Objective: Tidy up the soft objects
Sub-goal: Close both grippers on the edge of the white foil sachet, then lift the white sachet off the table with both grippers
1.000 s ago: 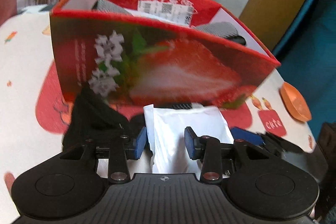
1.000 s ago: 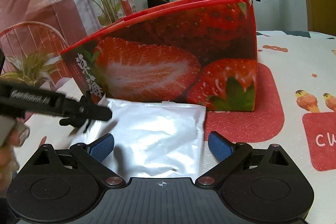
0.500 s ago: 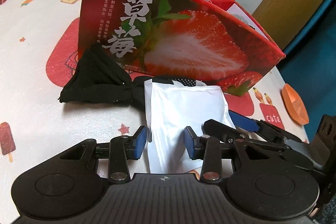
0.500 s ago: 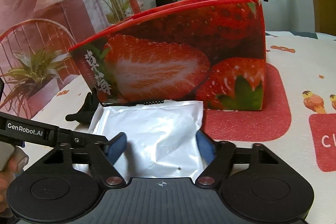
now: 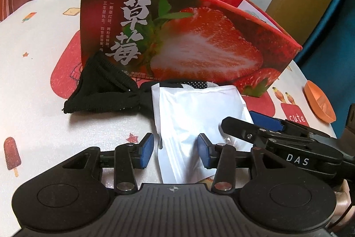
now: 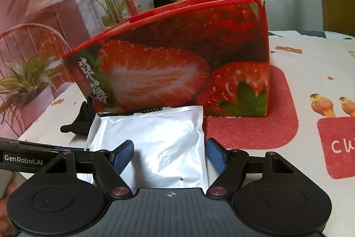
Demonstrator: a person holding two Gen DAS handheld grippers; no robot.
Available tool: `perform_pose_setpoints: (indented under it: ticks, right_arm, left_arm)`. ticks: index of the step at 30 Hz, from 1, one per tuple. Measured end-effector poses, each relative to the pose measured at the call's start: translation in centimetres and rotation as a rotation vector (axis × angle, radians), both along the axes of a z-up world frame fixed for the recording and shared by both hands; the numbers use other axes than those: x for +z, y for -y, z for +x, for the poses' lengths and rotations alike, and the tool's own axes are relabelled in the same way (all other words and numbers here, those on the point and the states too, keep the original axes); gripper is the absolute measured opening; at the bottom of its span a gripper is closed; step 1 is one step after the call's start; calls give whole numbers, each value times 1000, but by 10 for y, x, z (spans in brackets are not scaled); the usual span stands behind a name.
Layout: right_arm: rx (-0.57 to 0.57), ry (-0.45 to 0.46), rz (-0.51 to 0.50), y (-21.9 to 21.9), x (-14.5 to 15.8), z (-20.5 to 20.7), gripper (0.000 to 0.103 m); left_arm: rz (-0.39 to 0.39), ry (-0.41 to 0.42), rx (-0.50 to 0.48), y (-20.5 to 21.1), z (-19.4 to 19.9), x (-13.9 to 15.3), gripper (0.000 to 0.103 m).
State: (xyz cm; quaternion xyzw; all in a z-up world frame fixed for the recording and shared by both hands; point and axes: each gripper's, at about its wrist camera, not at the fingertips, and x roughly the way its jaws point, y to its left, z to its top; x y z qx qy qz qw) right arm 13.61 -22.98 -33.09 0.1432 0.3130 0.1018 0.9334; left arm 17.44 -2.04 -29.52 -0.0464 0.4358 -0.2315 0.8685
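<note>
a: where was the white pouch [image 6: 155, 143]?
b: flat on the table [image 6: 310, 72], against the strawberry box [image 6: 177, 63], beside a black cloth [image 5: 104, 90].
a: and the grippers?
b: left gripper [image 5: 175, 150] and right gripper [image 6: 169, 154] straddled it, jaws just opening, part open, holding nothing, probably lining up a lift.

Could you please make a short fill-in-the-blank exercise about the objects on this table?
1. The white pouch lies flat in front of the ____ box.
2. The bunched cloth to the left of the pouch is ____ in colour.
3. Both the left gripper and the right gripper have their fingers on either side of the ____.
4. The pads on the gripper fingers are ____.

Missing words: strawberry; black; pouch; blue
</note>
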Motion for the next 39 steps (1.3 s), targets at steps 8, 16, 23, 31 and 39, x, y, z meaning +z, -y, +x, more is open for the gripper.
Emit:
perform_pose_setpoints:
  ticks: [8, 16, 23, 31, 39]
  right_arm:
    - [52, -13, 8, -5, 0, 9, 89]
    - [5, -54, 87, 5, 2, -4, 48]
    - [-17, -68, 42, 0, 7, -19, 27]
    - [-29, -26, -18, -9, 24, -32, 21]
    - [-24, 52, -47, -14, 49, -46, 20]
  left_arm:
    - [-58, -4, 32, -8, 0, -4, 45]
    - [-107, -37, 35, -15, -4, -5, 34]
    - [-110, -28, 25, -19, -11, -3, 24]
    - [-144, -50, 30, -25, -17, 0, 24]
    - [-219, 2, 46, -35, -24, 14, 25]
